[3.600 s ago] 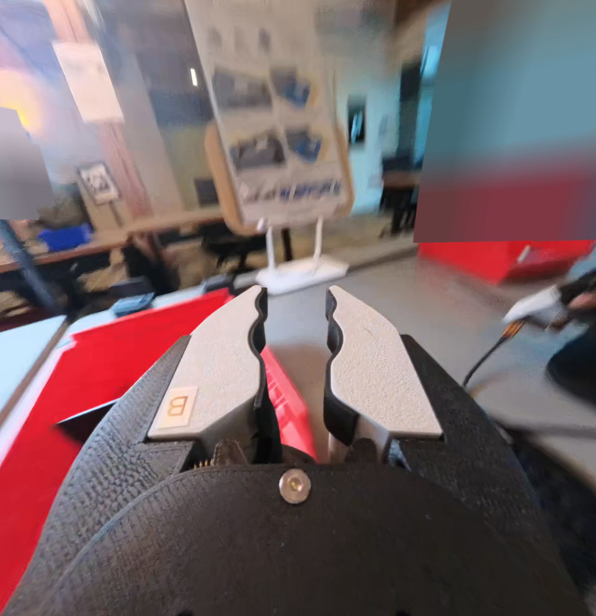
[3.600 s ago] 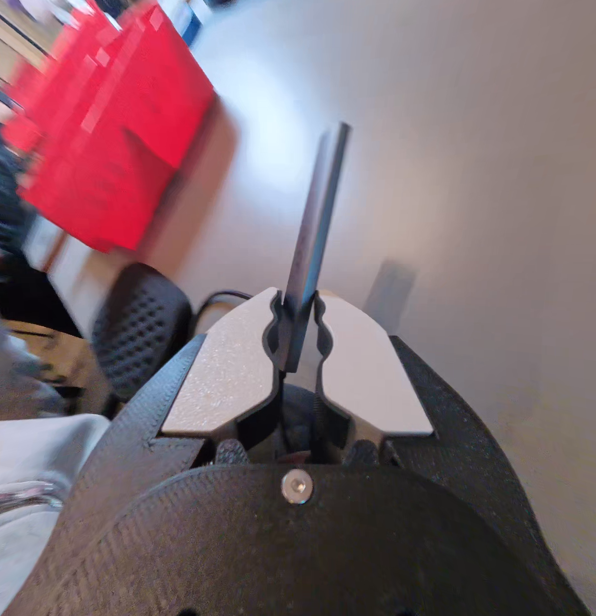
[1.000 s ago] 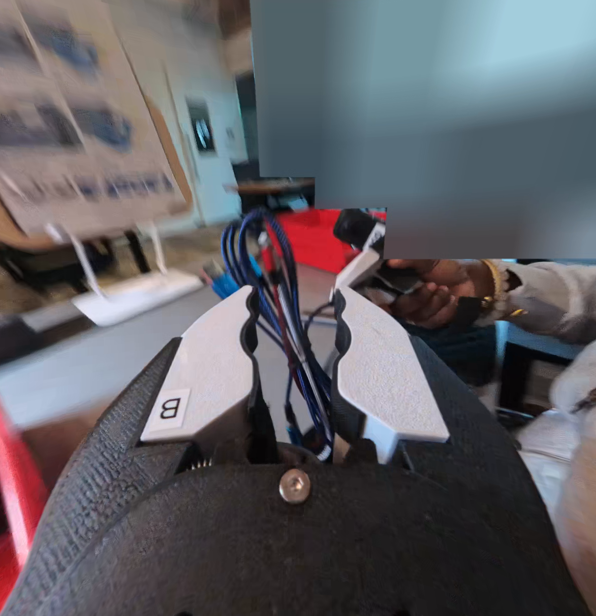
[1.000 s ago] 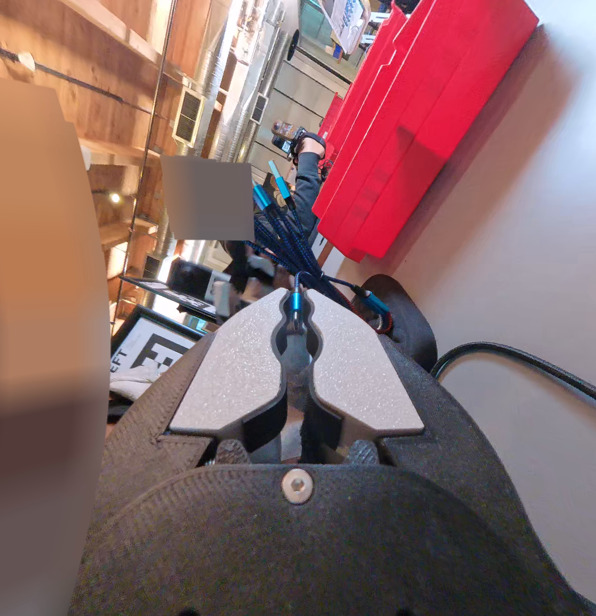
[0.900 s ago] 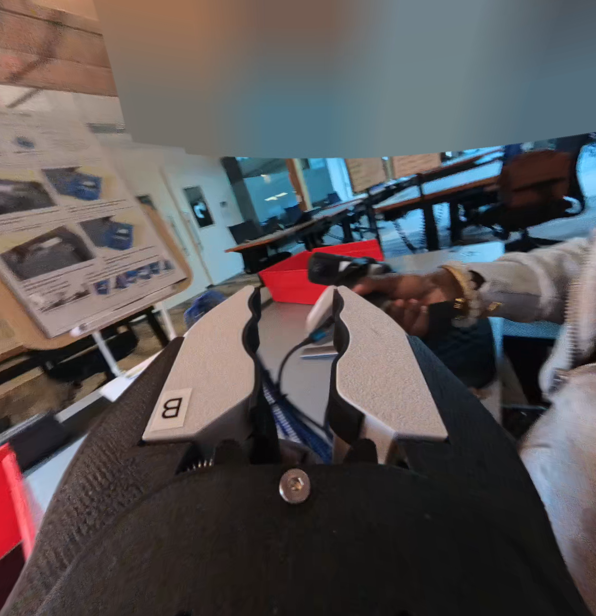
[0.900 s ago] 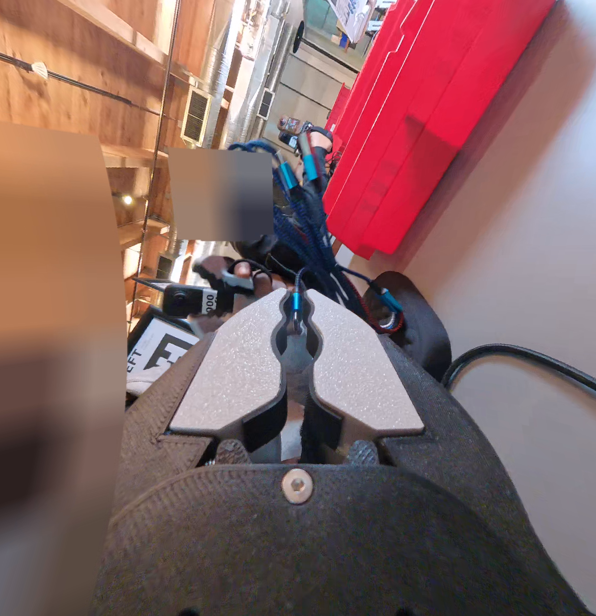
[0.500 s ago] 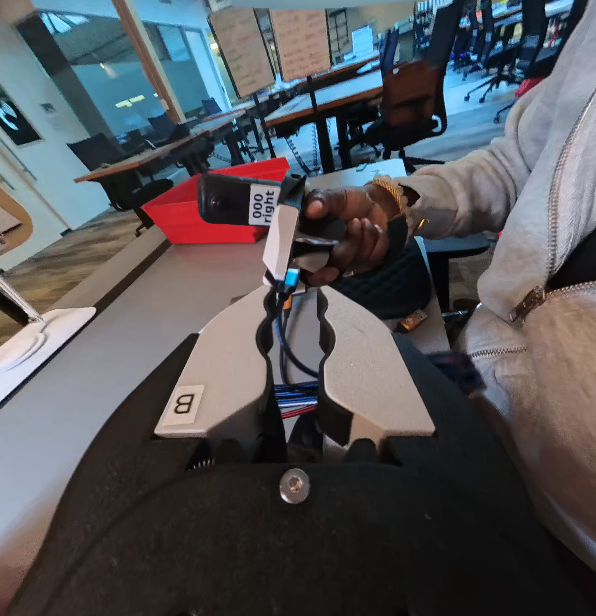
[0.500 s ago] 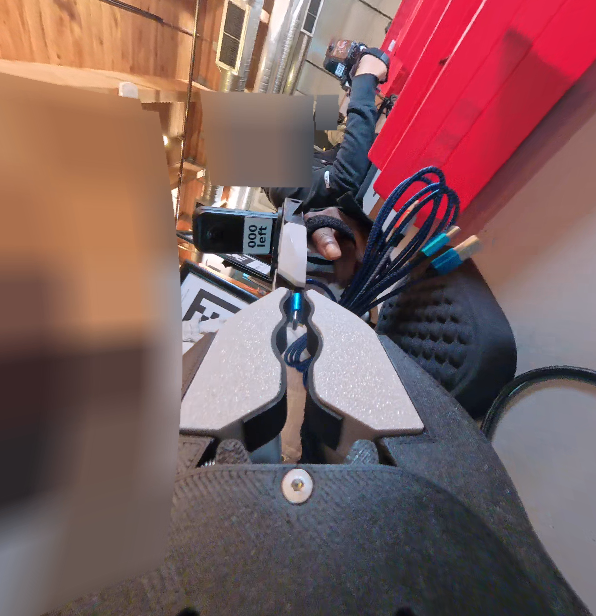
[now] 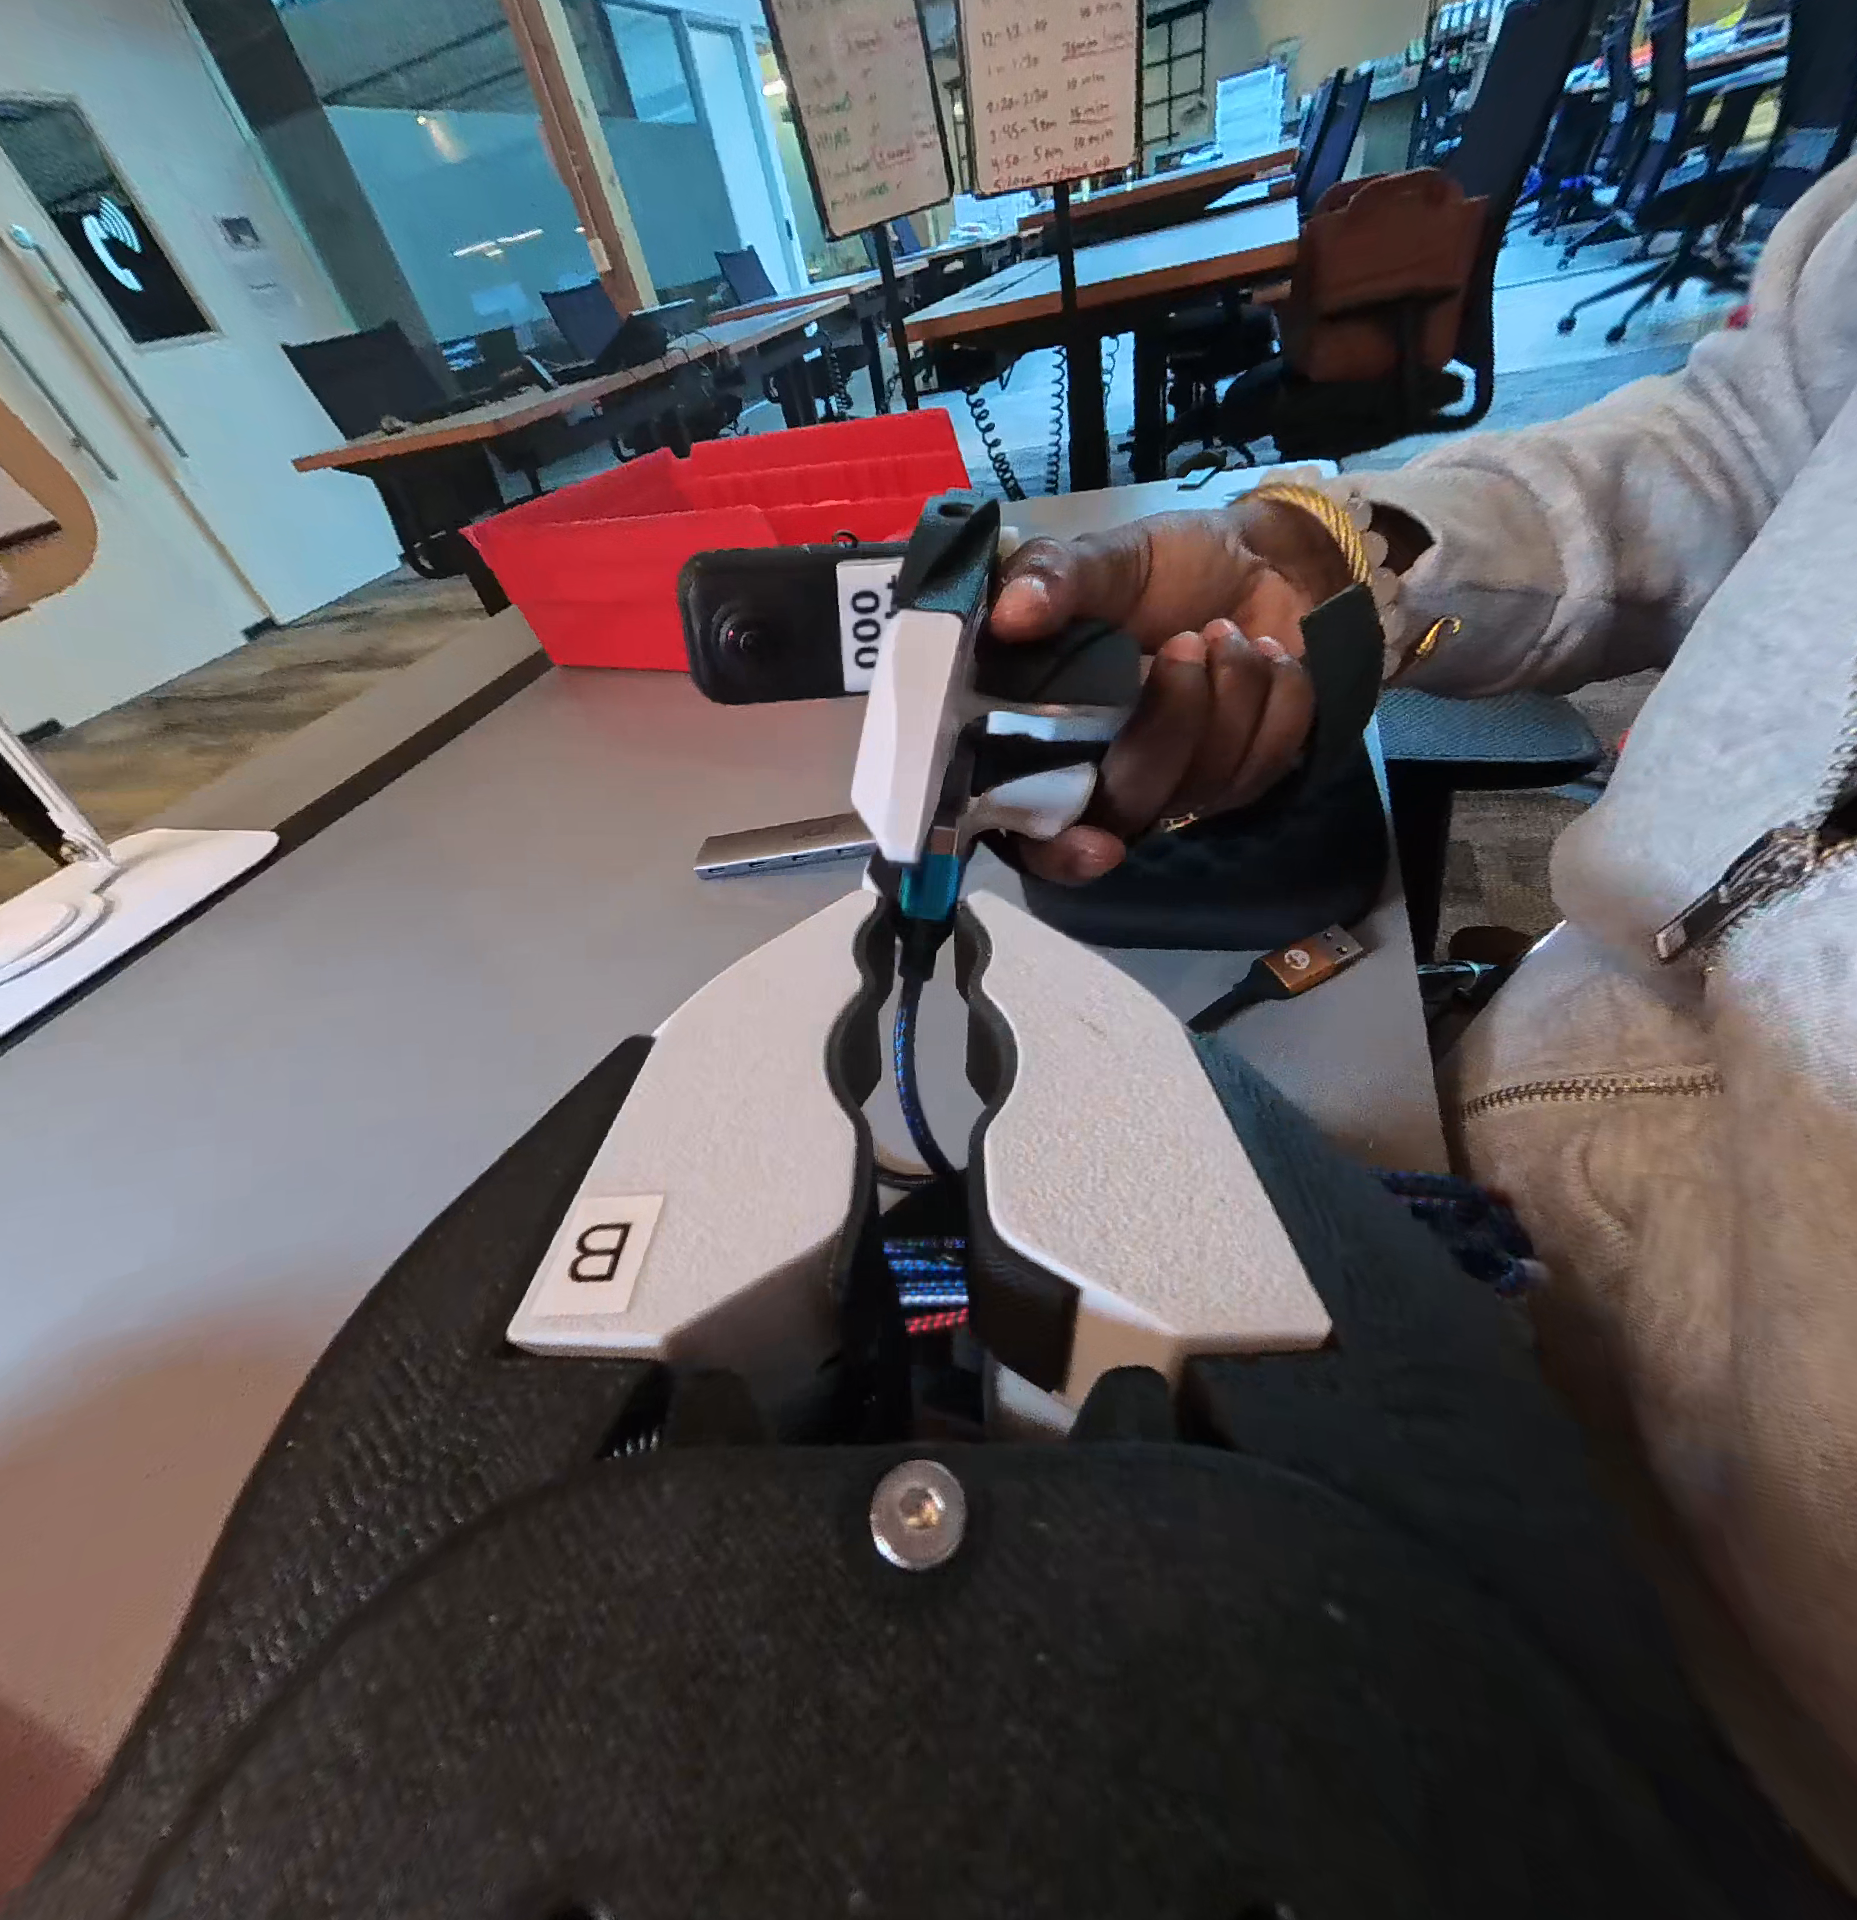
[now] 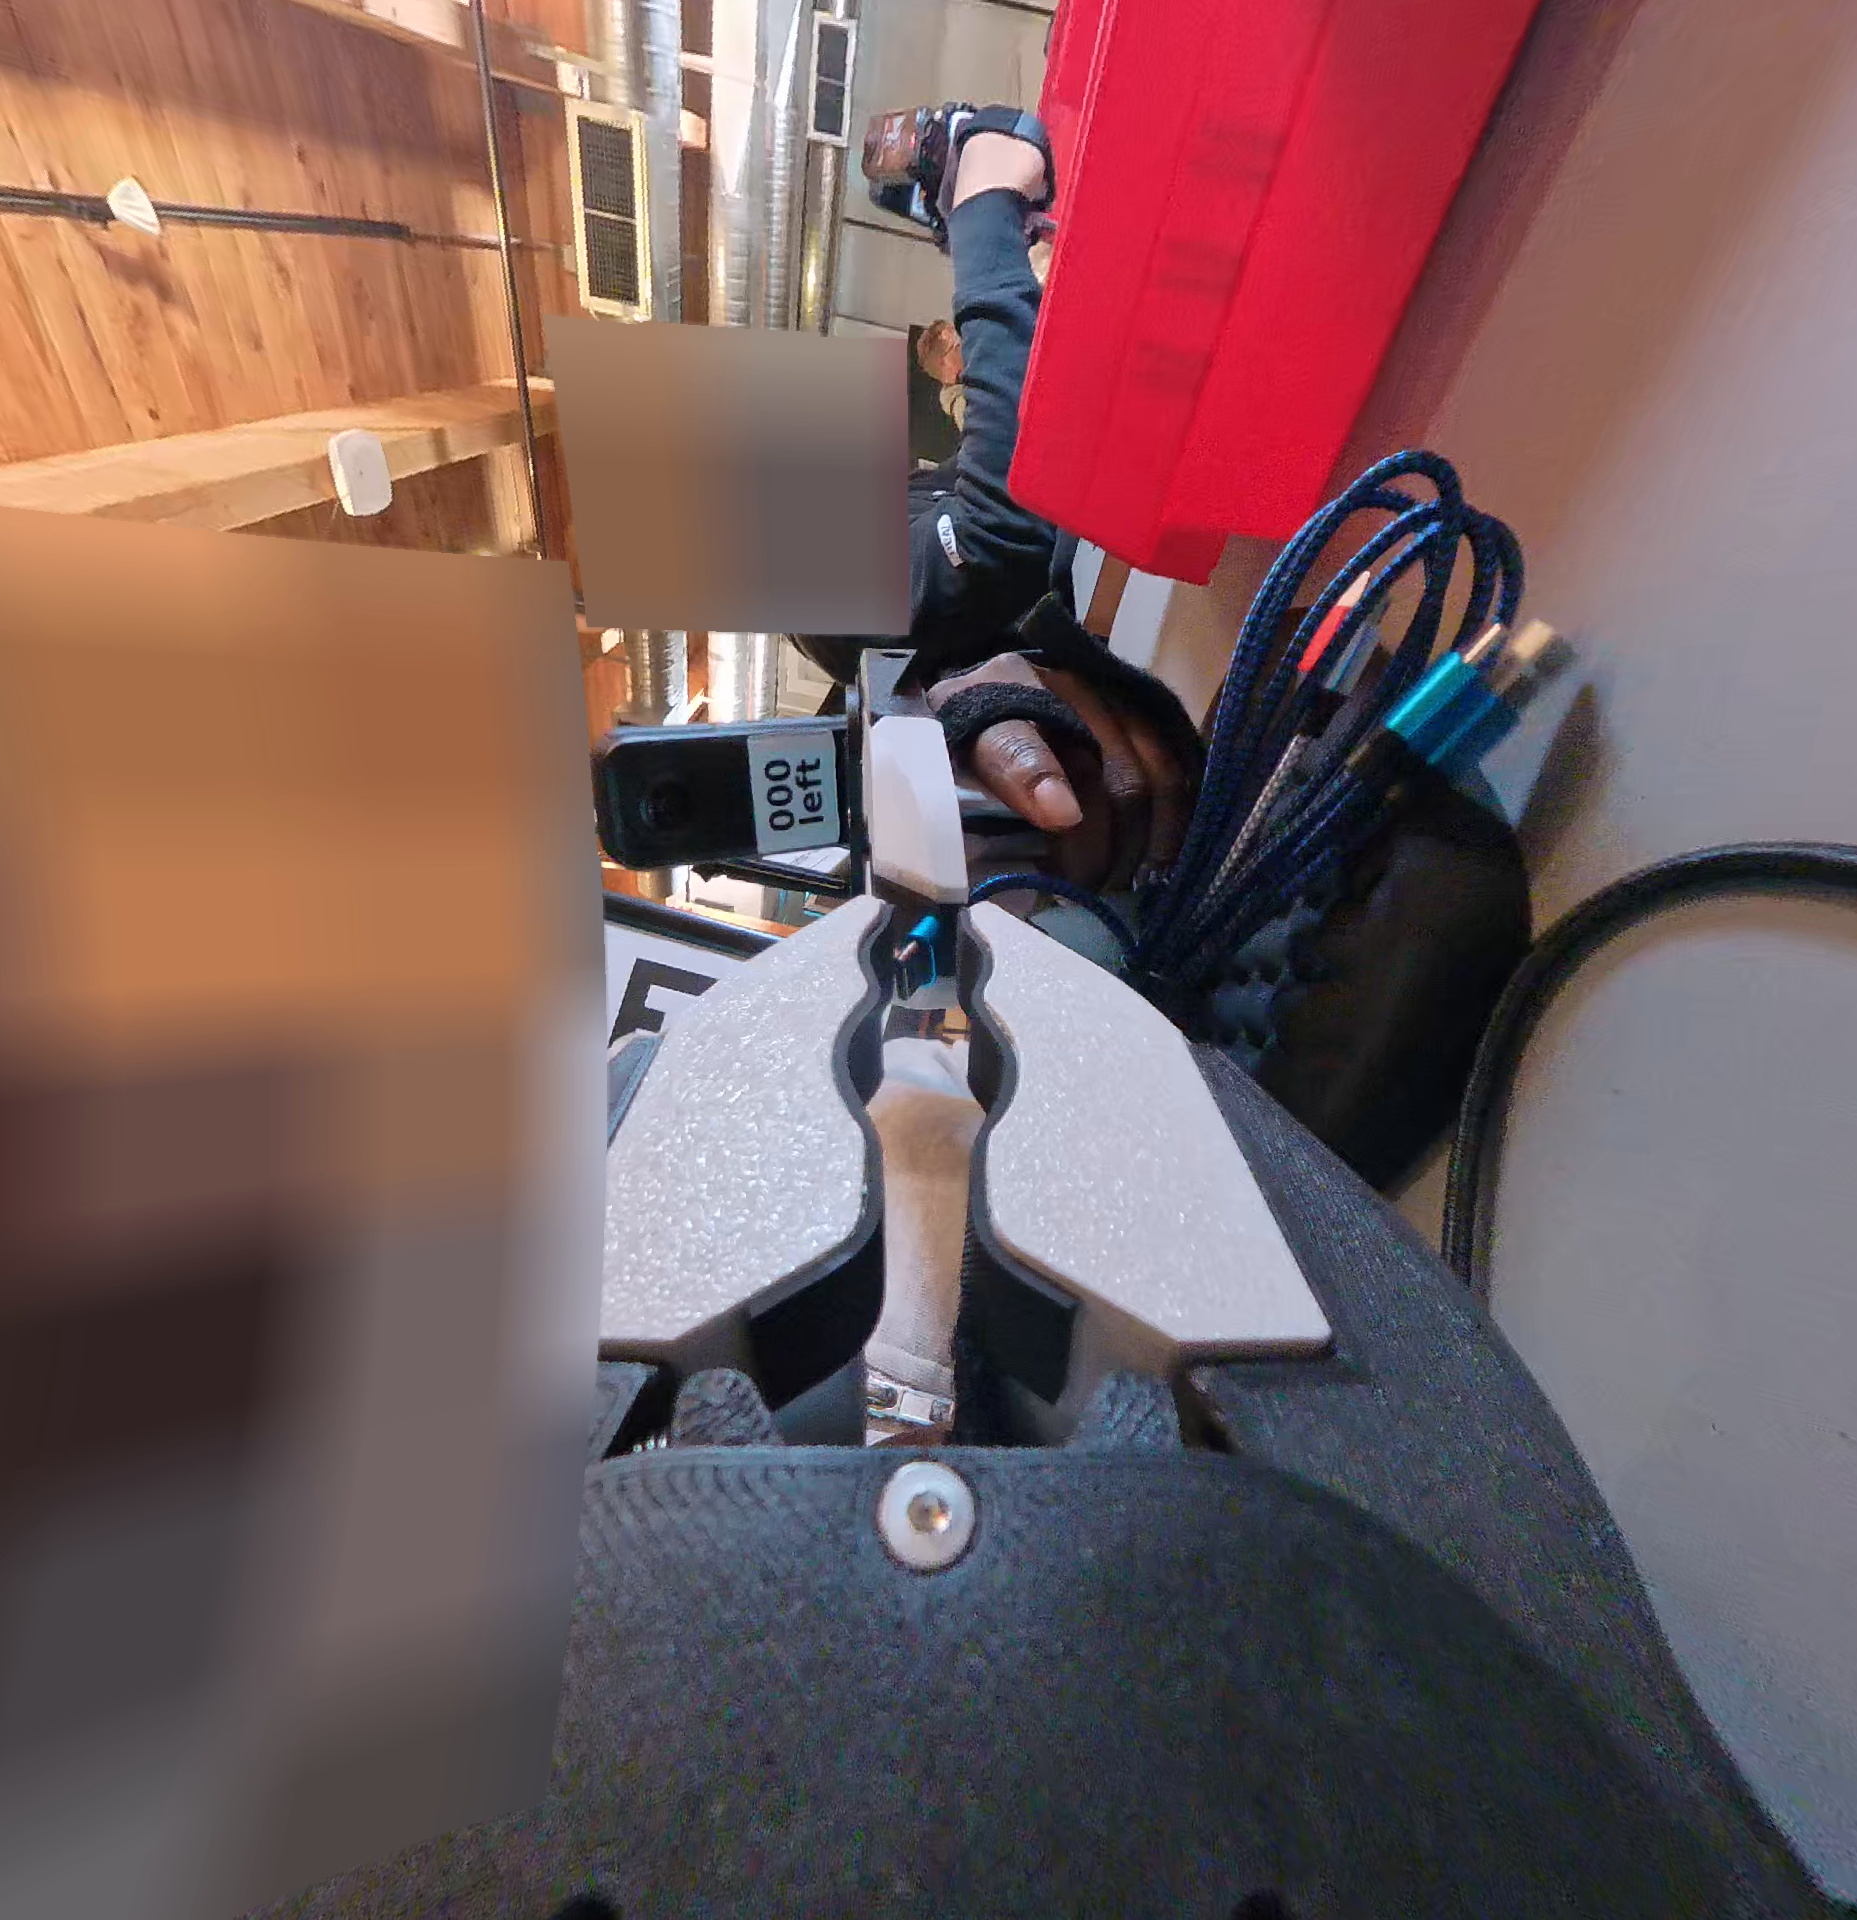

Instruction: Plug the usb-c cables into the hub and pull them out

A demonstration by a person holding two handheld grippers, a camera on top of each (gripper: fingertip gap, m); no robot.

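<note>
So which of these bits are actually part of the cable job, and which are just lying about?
In the job: blue plug, silver hub, bundle of braided cables.
Lying about: red bin, black pad, brown-tipped cable, white stand base.

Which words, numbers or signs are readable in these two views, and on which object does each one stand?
I do not copy writing; these bear it.
White sticker on the left gripper: one big character, clear.
Label on the right gripper's camera: clear.
Label on the left gripper's camera: clear.
Two whiteboards: handwriting, small.
Black wall sign: a symbol only.
</note>
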